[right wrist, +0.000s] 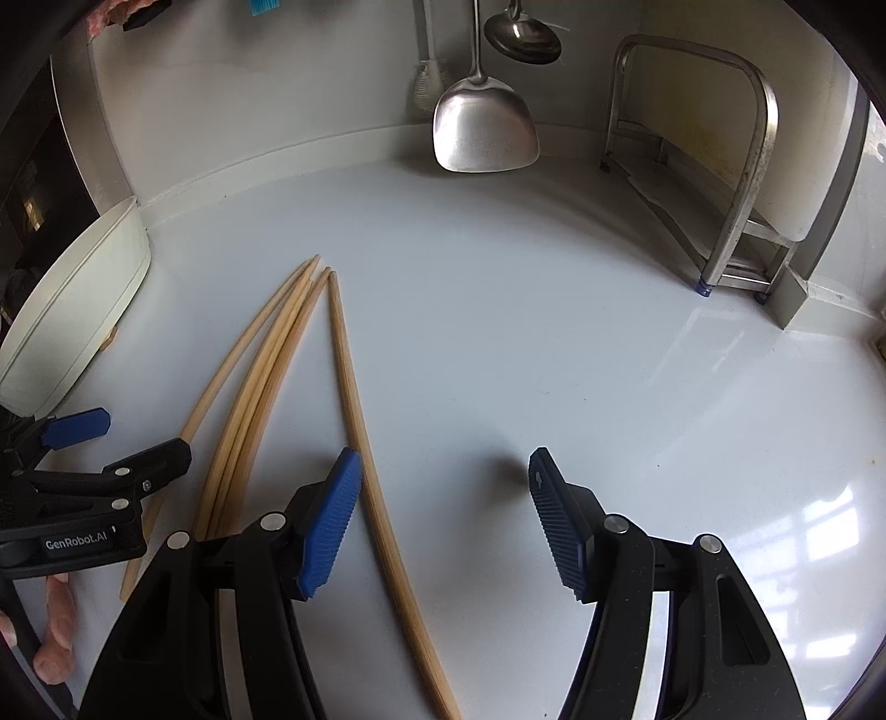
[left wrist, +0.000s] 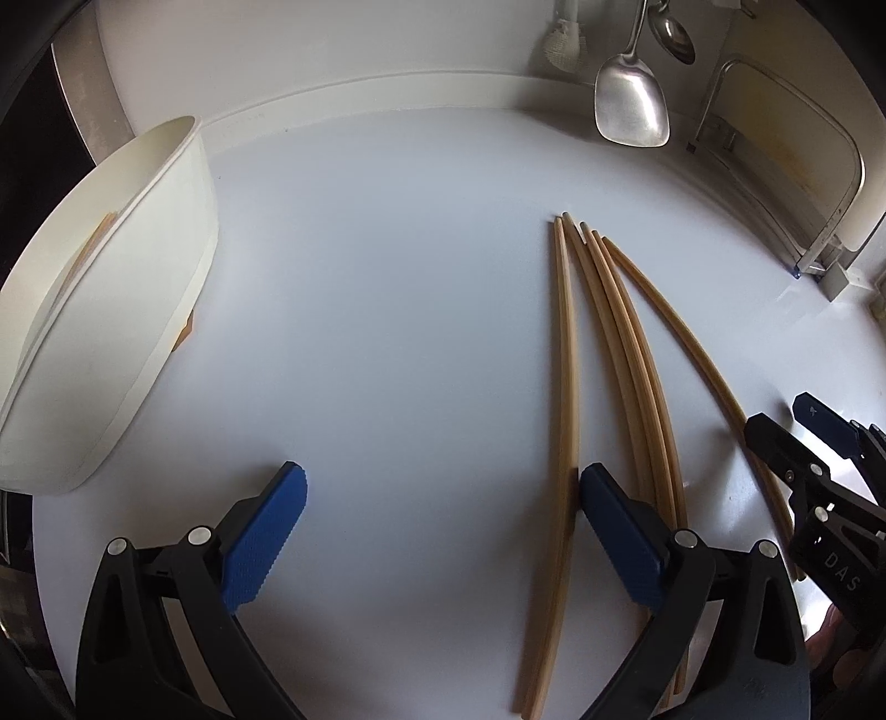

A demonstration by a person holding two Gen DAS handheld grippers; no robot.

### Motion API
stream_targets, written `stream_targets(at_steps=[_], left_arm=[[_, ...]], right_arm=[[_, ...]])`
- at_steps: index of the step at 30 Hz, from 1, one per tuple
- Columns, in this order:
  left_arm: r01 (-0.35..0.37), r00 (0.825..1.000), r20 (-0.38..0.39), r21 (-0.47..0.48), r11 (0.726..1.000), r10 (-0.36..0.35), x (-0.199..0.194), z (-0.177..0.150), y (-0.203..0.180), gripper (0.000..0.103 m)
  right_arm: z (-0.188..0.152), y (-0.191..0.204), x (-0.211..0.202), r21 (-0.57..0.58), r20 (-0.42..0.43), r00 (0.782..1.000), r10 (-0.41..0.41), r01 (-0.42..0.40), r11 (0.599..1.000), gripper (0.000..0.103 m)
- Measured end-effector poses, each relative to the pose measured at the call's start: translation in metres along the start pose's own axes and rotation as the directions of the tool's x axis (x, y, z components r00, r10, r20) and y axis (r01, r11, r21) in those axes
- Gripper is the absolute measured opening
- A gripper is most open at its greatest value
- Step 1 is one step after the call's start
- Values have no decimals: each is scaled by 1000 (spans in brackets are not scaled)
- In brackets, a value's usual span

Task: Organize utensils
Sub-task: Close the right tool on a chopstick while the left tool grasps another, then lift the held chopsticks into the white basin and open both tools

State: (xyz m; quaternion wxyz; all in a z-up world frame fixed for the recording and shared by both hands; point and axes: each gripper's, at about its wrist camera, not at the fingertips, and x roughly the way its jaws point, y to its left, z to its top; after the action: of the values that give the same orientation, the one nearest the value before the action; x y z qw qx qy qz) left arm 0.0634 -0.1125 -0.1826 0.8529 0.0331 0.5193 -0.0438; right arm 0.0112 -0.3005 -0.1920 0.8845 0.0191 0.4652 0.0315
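Left wrist view: left gripper [left wrist: 443, 498] hangs over a white counter [left wrist: 387, 249], jaws wide, nothing between the blue pads. Its right pad [left wrist: 620, 531] sits just beside a pair of chopsticks [left wrist: 565, 387] lying lengthwise, tips pointing away; whether the pad touches them I cannot tell. More chopsticks fan out to the right: a tight bundle [left wrist: 631, 343], then a single stick [left wrist: 692, 343] curving off toward the right edge. White tub [left wrist: 138, 288] stands at the left, well apart from the sticks, with something tan inside, too unclear to name. Right gripper [left wrist: 797, 432] enters at the right edge, over the far end of the single stick. On the back wall hang a metal spatula [left wrist: 631, 99], a ladle [left wrist: 675, 33] and a brush [left wrist: 565, 44]. Metal rack [left wrist: 830, 210] stands at far right.

Right wrist view: right gripper [right wrist: 446, 515] jaws stand wide apart, empty, bare counter [right wrist: 554, 332] between them. One pair of chopsticks [right wrist: 354, 399] runs just beside the left pad [right wrist: 326, 526], on its inner side. Bundle [right wrist: 266, 387] and the single stick [right wrist: 232, 365] lie further left. Left gripper [right wrist: 127, 437] shows at the left edge, one finger over the single stick. Fingers [right wrist: 55, 637] of a hand visible below it. Tub [right wrist: 83, 299] at far left; spatula [right wrist: 484, 127], ladle [right wrist: 523, 33] and rack [right wrist: 736, 166] at the back.
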Motion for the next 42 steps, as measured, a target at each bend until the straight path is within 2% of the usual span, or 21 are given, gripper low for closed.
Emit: stream_targets(at_steps=[7,9,11,12,14,15,16,17,18,19,20,22,26,30,36,42], left_arm=[[-1,1000,5,4,1000,1,2,3,-2,98],[2,1000,15,4,1000,-2,1,3,-3,94],[8,999,36,18,1000,-9,-2,3,-7,76],[15,999,40,30,999,-16,-4,4,-10,72],[23,999,45,52,998,-25,-6,4,-16,53],[27,998,46,62,998,-30,-7,5,-19,49],[29,998,49,69,997,-32,-7,4,-21,38],[30,998,50,77,997,-34,-8,4,-24,27],[32,998,50,85,996,-36,-8,3,-27,23],[33,998,50,94,995,-38,-9,3,-30,12],[30,998,50,104,994,-35,-9,3,-32,8],[21,998,51,113,993,-26,-8,2,-34,8],[61,998,12,83,995,-63,-9,3,-30,7],[79,997,9,55,995,-80,-24,5,-24,7],[71,997,34,-7,997,-71,-75,8,-1,7],[38,996,79,-97,995,-31,-128,13,42,7]], right_arm=[[1,14,4,-79,-5,1000,4,-4,997,60],[-1,18,3,-98,-4,1000,14,-14,995,56],[-1,21,2,-115,1,1000,26,-26,993,43],[-2,23,1,-122,3,1000,28,-27,992,39],[-1,25,1,-133,6,1000,30,-28,991,21],[0,26,1,-136,6,1000,27,-26,990,17],[0,26,1,-138,5,1000,26,-25,990,10],[0,26,1,-141,4,1000,24,-23,990,8],[0,26,1,-142,4,1000,24,-23,990,8],[0,26,0,-144,6,1000,24,-23,989,8],[-1,26,0,-146,6,1000,25,-24,989,7],[-2,26,-1,-143,5,1000,30,-29,989,7],[-3,18,-4,-76,-8,998,64,-64,995,6],[-3,11,-19,-13,-1,995,99,-99,995,6],[13,11,-55,12,15,985,172,-172,985,6],[43,43,-88,-40,31,970,242,-241,970,6]])
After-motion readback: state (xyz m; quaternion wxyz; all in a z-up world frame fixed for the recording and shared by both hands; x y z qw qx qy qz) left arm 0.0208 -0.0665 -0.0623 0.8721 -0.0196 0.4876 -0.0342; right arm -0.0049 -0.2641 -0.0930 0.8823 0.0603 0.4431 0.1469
